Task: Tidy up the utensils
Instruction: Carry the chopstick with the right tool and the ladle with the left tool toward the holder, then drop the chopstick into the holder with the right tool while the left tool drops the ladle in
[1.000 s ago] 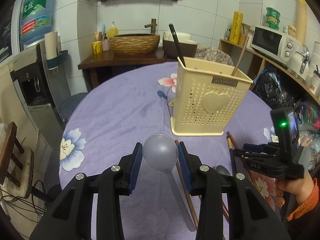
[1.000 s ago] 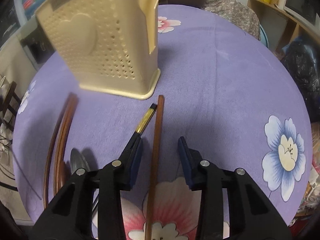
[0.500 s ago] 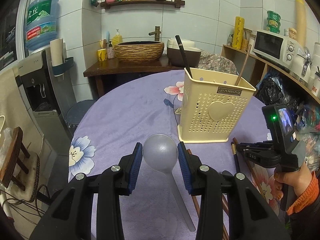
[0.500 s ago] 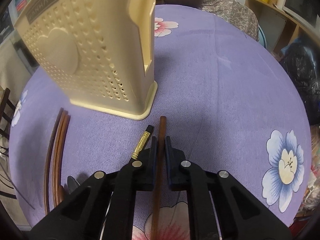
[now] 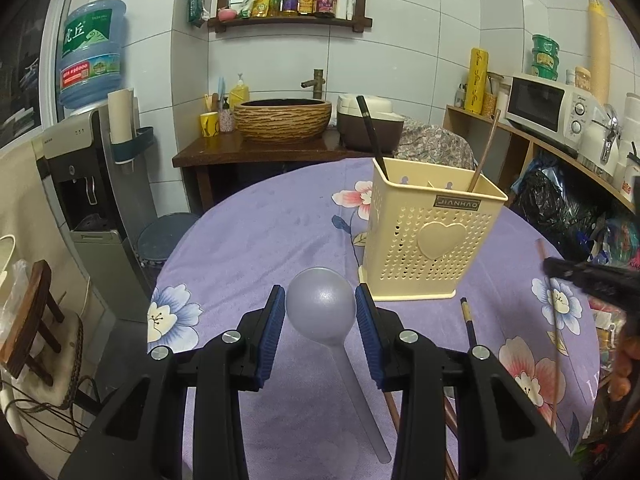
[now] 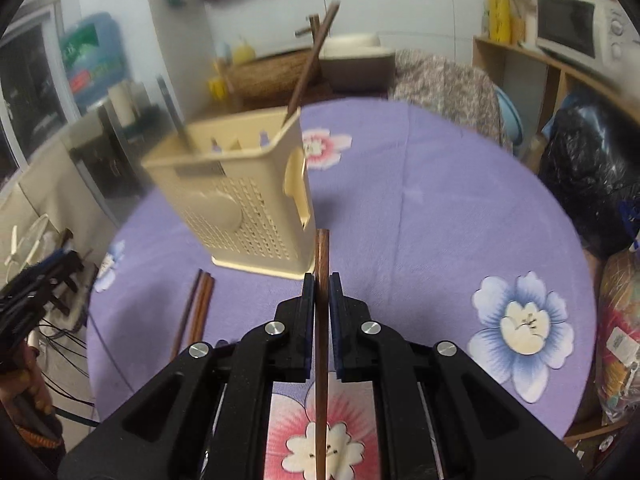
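My left gripper (image 5: 321,306) is shut on a translucent plastic spoon (image 5: 320,308), held above the purple flowered table (image 5: 256,240), left of the cream perforated utensil holder (image 5: 428,244). The holder has a black chopstick (image 5: 370,128) and a brown chopstick (image 5: 486,152) standing in it. My right gripper (image 6: 321,280) is shut on a brown wooden chopstick (image 6: 322,320), lifted off the table just right of the holder (image 6: 240,200). The right gripper also shows at the right edge of the left wrist view (image 5: 592,280).
Loose brown chopsticks (image 6: 198,312) lie on the cloth left of the right gripper. A black and gold chopstick (image 5: 468,324) lies near the holder's base. A wooden side table with a basin (image 5: 282,120) stands behind. Shelves with a microwave (image 5: 548,106) are at right.
My right gripper closed on the brown chopstick and lifted it off the table, tilting up. My left gripper rose and pulled back a little with the spoon.
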